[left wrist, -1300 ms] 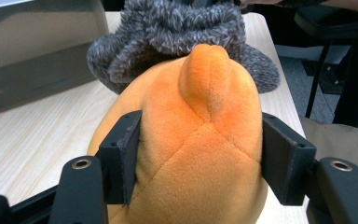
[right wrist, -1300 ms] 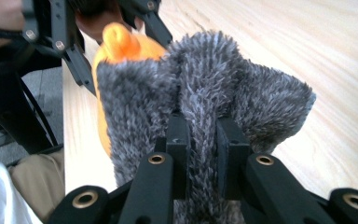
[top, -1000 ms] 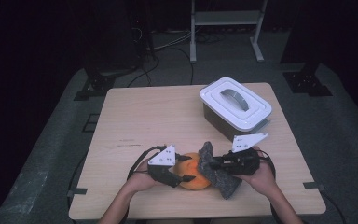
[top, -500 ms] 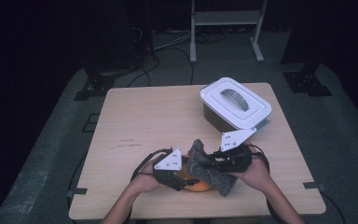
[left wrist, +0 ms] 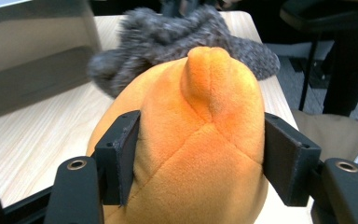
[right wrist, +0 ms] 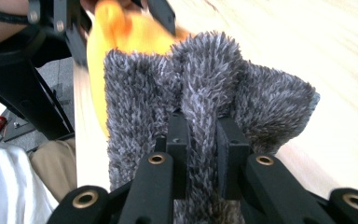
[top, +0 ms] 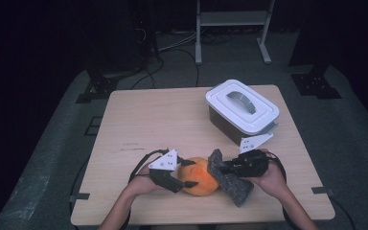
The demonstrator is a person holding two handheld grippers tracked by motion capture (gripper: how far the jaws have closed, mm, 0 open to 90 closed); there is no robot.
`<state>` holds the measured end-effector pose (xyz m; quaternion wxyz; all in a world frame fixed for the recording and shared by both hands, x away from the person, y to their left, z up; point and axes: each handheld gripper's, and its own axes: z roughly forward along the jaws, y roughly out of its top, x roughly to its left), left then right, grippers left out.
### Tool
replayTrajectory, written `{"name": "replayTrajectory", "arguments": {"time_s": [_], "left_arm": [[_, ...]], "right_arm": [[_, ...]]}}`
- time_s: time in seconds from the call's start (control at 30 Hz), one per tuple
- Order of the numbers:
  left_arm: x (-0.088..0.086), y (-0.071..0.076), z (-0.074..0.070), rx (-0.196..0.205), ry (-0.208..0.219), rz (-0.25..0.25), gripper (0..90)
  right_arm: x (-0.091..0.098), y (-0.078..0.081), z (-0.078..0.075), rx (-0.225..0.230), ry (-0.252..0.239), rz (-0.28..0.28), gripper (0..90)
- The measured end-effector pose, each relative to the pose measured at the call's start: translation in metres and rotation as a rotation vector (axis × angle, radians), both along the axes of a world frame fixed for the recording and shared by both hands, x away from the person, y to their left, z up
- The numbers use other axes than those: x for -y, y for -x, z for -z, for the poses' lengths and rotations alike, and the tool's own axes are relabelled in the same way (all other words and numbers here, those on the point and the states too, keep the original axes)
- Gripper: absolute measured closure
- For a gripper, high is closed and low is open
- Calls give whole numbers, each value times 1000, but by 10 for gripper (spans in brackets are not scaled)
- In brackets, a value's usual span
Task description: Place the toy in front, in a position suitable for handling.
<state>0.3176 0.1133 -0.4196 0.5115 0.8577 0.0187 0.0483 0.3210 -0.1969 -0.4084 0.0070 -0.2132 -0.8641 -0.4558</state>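
Note:
An orange plush toy (top: 201,176) lies near the table's front edge, and my left gripper (top: 188,173) is shut on it from the left. In the left gripper view both pads (left wrist: 129,154) press into the sides of the plush toy (left wrist: 200,135). A grey fuzzy cloth (top: 230,182) stands against the toy's right side. My right gripper (top: 224,167) is shut on its upper part. In the right gripper view the jaws pinch a fold of the cloth (right wrist: 200,88) at my right gripper (right wrist: 200,135), with the orange toy (right wrist: 121,32) just behind.
A white lidded box (top: 242,108) with a grey handle stands at the back right of the wooden table (top: 163,124), close behind the right hand. Black cables trail from both grippers. Dark floor and a metal stand lie beyond the table.
The right gripper has drawn the grey cloth slightly right, off the orange toy, so more of the toy shows. The left hand has barely moved.

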Motion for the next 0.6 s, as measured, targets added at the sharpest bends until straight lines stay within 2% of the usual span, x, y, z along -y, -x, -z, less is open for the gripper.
{"name": "replayTrajectory", "arguments": {"time_s": [0.1, 0.17, 0.3, 0.4, 0.5, 0.6], "left_arm": [[-2, -3, 1, -21, 14, -22, 347], [-2, -3, 1, -28, 20, -37, 347], [-2, -7, 1, -64, 38, -78, 347], [-4, -8, 0, -85, 41, -104, 347], [-6, -10, 0, -94, 42, -128, 348], [-6, -12, 0, -112, 52, -139, 349]], "right_arm": [[6, 1, 4, -13, 13, 15, 773], [8, 3, 2, -6, 9, 22, 773], [2, 9, -17, 49, -47, -8, 774], [-7, 11, -23, 79, -21, -28, 774], [-9, 9, -15, 66, 2, -24, 773], [-2, 6, -5, 46, 16, 4, 773]]}}
